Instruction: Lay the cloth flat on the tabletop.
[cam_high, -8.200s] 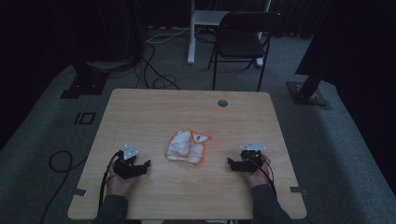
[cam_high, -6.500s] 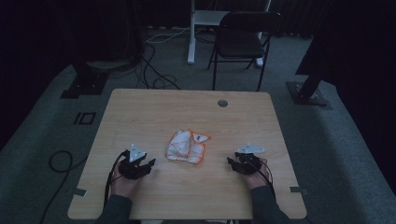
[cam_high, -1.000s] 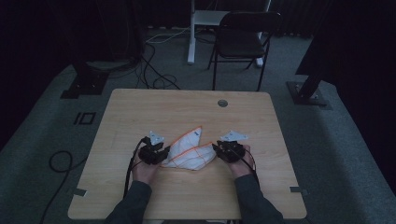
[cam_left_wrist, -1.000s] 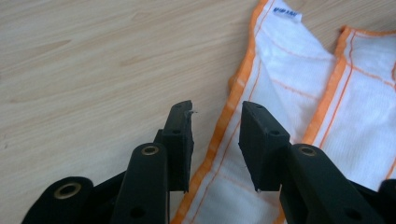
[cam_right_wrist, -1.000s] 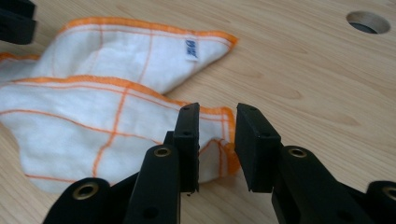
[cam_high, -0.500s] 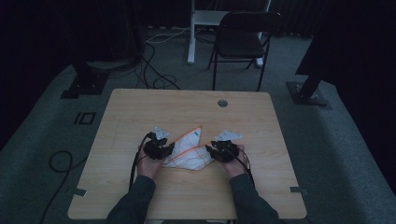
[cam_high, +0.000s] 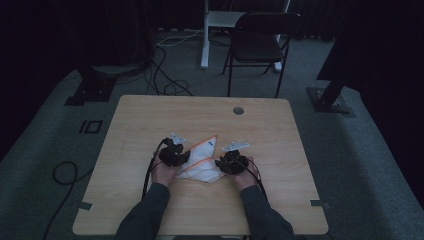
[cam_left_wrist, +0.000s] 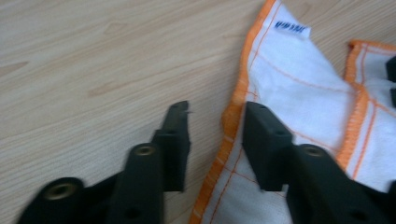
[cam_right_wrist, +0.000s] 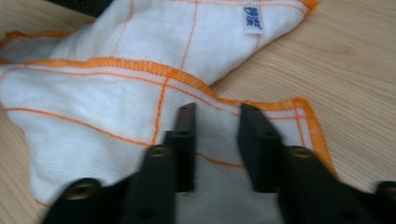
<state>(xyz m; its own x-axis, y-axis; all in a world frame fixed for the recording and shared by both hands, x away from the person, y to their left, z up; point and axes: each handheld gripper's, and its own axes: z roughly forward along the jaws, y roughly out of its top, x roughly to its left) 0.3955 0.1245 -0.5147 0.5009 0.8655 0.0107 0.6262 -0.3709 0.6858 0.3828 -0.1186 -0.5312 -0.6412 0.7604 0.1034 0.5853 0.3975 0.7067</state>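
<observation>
1. Cloth (cam_high: 200, 162) lies near the worktop's (cam_high: 150, 115) front edge, between both claws.
2. Left claw (cam_left_wrist: 215, 123) has just been closing and straddles the orange hem, not clenched; it may pinch only the hem and slip.
3. Right claw (cam_right_wrist: 215, 122) has also just been closing over the cloth, seemingly not yet gripping; it could snag both layers.

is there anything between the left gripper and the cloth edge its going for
Nothing visible stands in the way. In the left gripper view the left gripper has its jaws apart astride the orange hem of the cloth, with bare table beside it. Its jaws have just been closing.
</observation>
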